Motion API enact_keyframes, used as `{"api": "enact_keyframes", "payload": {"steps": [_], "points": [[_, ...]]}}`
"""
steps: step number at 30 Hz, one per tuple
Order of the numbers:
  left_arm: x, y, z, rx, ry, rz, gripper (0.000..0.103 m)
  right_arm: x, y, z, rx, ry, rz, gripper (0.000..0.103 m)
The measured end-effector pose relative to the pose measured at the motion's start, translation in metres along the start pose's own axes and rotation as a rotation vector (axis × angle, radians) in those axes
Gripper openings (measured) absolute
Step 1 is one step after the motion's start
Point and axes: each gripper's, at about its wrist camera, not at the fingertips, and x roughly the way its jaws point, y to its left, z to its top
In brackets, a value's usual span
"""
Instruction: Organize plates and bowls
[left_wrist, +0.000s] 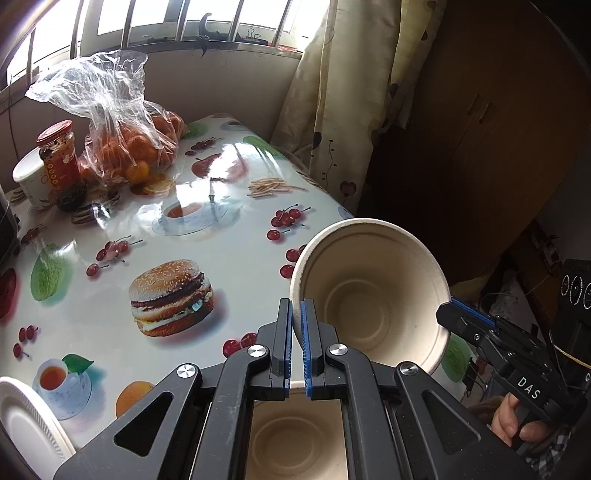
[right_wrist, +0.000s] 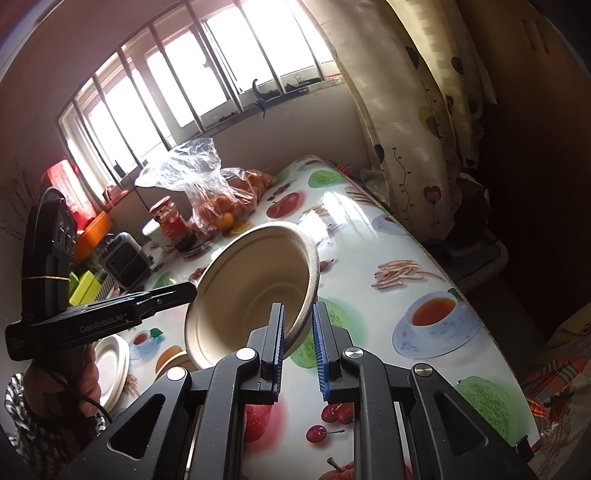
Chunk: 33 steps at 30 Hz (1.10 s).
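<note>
A beige paper bowl (left_wrist: 373, 295) is held tilted above the table (left_wrist: 236, 243), clear of the printed tablecloth. Its near rim is clamped between the narrowly closed jaws of the left gripper (left_wrist: 297, 343). The opposite rim is gripped by the right gripper (right_wrist: 298, 334), whose pads are closed on the bowl wall. A second beige bowl (left_wrist: 295, 432) is seen below the left gripper. White paper plates (left_wrist: 29, 421) are stacked at the table's near left edge.
</note>
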Motion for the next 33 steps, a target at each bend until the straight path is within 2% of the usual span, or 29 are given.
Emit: {"api": "enact_keyframes", "payload": {"steps": [33], "points": [[-0.060, 0.033, -0.064, -0.100, -0.055, 0.006, 0.004, -0.018, 0.046, -0.050, -0.039, 0.063, 0.081, 0.016]]}}
